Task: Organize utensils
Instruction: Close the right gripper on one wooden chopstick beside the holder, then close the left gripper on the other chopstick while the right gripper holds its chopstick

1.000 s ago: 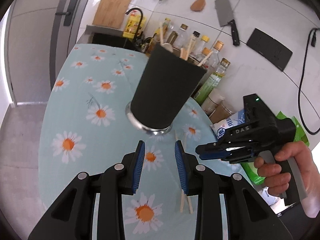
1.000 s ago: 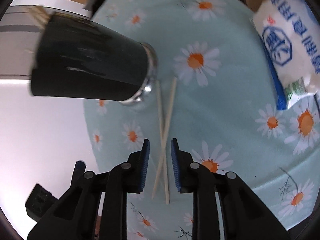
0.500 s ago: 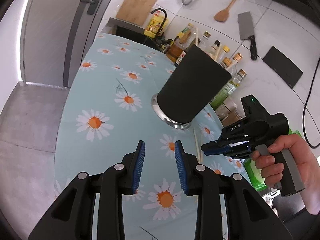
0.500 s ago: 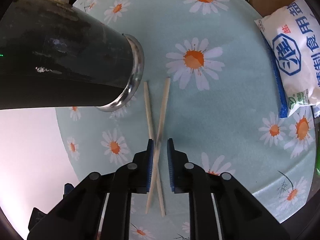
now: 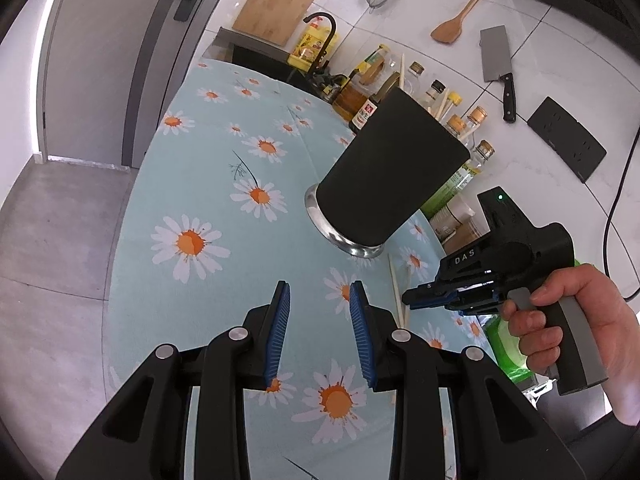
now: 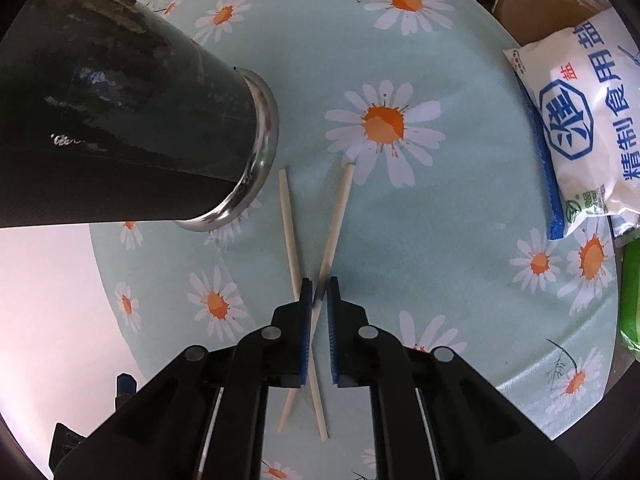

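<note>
Two wooden chopsticks (image 6: pixel 334 220) lie crossed on the daisy tablecloth (image 6: pixel 440 220), right of the black utensil holder (image 6: pixel 120 128). My right gripper (image 6: pixel 319 294) is down at their crossing, jaws nearly closed around it. In the left wrist view the holder (image 5: pixel 392 172) stands ahead with several chopsticks sticking out of its top. The right gripper (image 5: pixel 412 302) reaches in from the right over the chopsticks (image 5: pixel 396 288). My left gripper (image 5: pixel 320 304) is open and empty above the cloth, in front of the holder.
A white salt bag (image 6: pixel 580 128) lies at the table's right edge. Oil and sauce bottles (image 5: pixel 440 108) line the wall behind the holder. A cleaver (image 5: pixel 496 64), wooden spatula (image 5: pixel 460 16) and cutting board (image 5: pixel 278 6) are on the wall. The table edge and floor are to the left.
My right gripper has lowered onto the crossed chopsticks and narrowed its jaws around them. My left gripper has drawn back and left from the holder, staying open.
</note>
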The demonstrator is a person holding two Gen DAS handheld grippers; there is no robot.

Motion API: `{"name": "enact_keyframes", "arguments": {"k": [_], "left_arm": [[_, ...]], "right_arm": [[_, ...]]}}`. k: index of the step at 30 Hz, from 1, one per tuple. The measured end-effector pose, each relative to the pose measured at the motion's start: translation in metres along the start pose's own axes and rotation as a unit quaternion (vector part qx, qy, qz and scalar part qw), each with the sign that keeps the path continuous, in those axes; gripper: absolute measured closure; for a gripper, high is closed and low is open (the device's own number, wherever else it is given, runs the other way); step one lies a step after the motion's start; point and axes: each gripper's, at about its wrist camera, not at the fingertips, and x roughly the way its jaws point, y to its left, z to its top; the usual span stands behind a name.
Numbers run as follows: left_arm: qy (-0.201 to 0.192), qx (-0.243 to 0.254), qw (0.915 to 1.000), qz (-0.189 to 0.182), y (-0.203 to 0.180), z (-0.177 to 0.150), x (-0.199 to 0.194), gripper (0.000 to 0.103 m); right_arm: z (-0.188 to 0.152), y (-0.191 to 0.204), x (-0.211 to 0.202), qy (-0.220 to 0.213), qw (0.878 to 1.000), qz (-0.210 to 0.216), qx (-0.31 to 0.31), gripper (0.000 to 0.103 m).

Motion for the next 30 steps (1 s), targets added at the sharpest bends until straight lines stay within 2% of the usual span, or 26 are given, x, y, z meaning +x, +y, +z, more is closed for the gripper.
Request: {"name": "enact_keyframes", "arguments": {"k": [9,16,19,26,30], "left_arm": [[0.017,0.012,0.9998,-0.008,-0.006,0.001,0.010,0.073],[0.048,0.046,0.9978,-0.006,-0.030,0.006,0.027,0.073],[0.058,0.059,0.9965,-0.001,-0.042,0.009,0.036,0.073],[0.109,0.100,0.9890,0.014,-0.077,0.016,0.067,0.073],[0.133,0.126,0.9824,0.035,-0.102,0.016,0.089,0.073]], "right_arm": [[0.002,-0.014,-0.003,0.014,0.999,0.038,0.025,0.097],[-0.002,-0.024,-0.023,0.006,0.998,0.065,0.010,0.097],[-0.005,-0.026,-0.034,0.004,0.997,0.078,-0.015,0.097],[-0.012,-0.037,-0.066,-0.006,0.991,0.122,-0.062,0.097],[-0.013,-0.047,-0.079,-0.008,0.986,0.145,-0.085,0.097]]}}
